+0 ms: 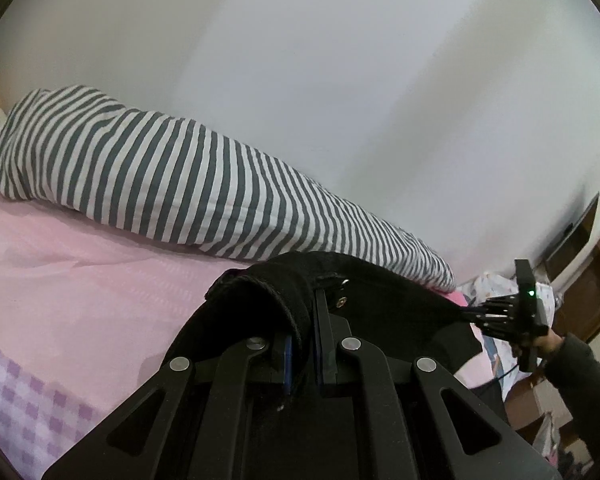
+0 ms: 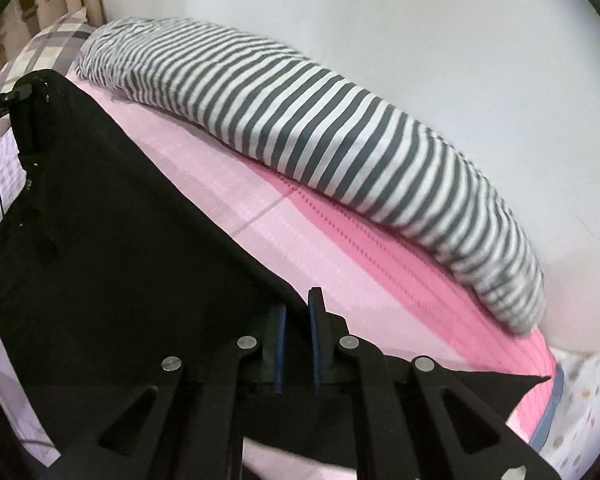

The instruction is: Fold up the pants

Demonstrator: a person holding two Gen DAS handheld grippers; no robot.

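Holding the black pants stretched above the pink bed, you have both the left tongs and right tongs clamped on their fabric, beside the striped bolster.

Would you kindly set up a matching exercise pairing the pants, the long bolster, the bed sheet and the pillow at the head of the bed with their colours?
Things:
1. pants
2. long bolster
3. bed sheet
4. pillow

Colours:
A. pink
B. grey and white stripes
C. black
D. pale plaid

Pairs: 1-C, 2-B, 3-A, 4-D
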